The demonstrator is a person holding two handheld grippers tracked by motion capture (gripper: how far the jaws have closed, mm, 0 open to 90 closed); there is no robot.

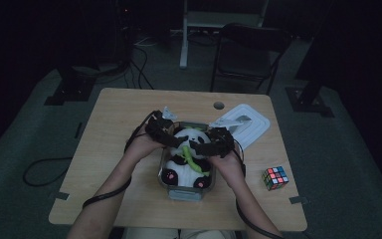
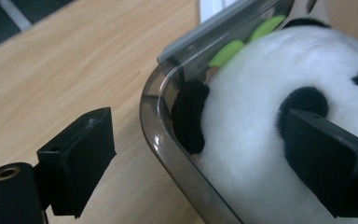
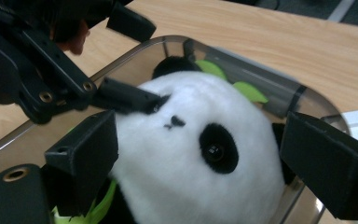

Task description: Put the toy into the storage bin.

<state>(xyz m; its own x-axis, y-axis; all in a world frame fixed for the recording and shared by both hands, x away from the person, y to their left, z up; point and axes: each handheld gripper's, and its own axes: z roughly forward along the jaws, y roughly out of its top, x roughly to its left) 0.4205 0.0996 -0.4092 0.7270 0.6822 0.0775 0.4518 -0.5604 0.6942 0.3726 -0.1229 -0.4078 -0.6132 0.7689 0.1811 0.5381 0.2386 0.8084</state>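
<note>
Plush toy: a white and black panda (image 1: 189,159) lies in a clear container (image 1: 186,191) in the middle of the tabletop (image 1: 114,129), head at the far end.
Left gripper (image 2: 200,154): fingers spread wide, straddling the container's left wall; one finger (image 2: 77,161) sits outside over the wood, the other rests on the panda's head.
Right gripper (image 3: 200,163): fingers wide apart on either side of the panda's head; whether they press it I cannot tell.
Lid (image 1: 243,124): white, flat, just beyond the container on the right.
Cube (image 1: 275,178): coloured puzzle cube, near right, well apart.
</note>
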